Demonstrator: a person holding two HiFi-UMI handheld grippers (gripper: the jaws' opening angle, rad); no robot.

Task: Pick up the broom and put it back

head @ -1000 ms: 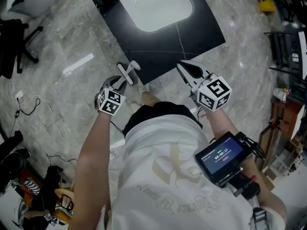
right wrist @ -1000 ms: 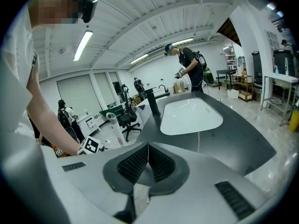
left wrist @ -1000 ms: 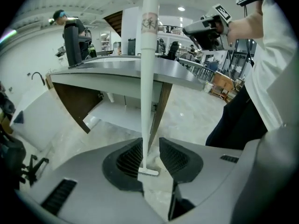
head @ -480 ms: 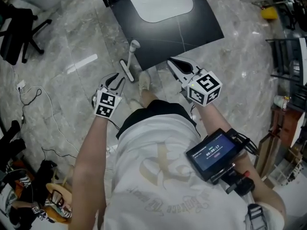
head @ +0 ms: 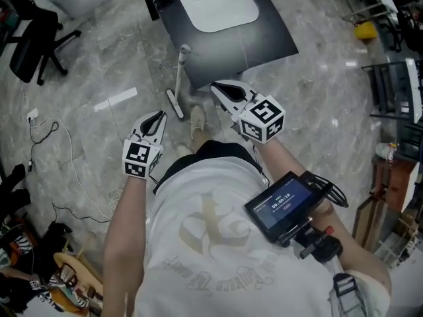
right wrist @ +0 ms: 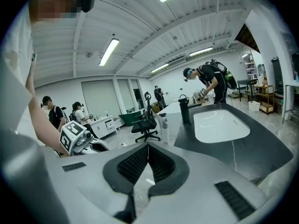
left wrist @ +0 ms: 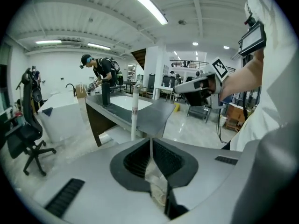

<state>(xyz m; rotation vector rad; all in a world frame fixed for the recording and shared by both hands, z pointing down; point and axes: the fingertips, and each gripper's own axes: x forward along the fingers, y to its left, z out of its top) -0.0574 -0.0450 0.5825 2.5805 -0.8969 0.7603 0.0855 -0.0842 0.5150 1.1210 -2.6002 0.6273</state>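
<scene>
Head view, broom: the broom (head: 181, 68) stands nearly upright on the floor (head: 317, 111). Its white handle leans at the near edge of the dark table (head: 264, 32), and its head rests on the floor just below.
Head view, table: a white sink (head: 215, 2) is set into its top.
Head view, left tool: the left tool (head: 158, 118) is held in the air beside the broom's head, apart from it and pointing toward the table.
Head view, right tool: the right tool (head: 217, 88) is held near the table's front edge, on the other side of the broom and not touching it.
Head view, surroundings: an office chair (head: 33, 35) stands at the upper left, well apart from the broom.
Left gripper view, jaws: the left tool (left wrist: 150, 141) has just been closing. Its tips now meet, with nothing between them.
Left gripper view, broom: the handle (left wrist: 134, 111) rises straight ahead against the table's edge (left wrist: 154, 115), clear of the jaws.
Left gripper view, right tool: the right tool (left wrist: 183, 88) hangs in the air off to the right.
Right gripper view, jaws: the right tool (right wrist: 148, 148) has its jaws together and empty.
Right gripper view, table: the table (right wrist: 261, 148) carries the sink (right wrist: 219, 125), with a dark faucet (right wrist: 185, 108) behind it.
Right gripper view, background: another person (right wrist: 208, 80) bends over the far end of the table.
</scene>
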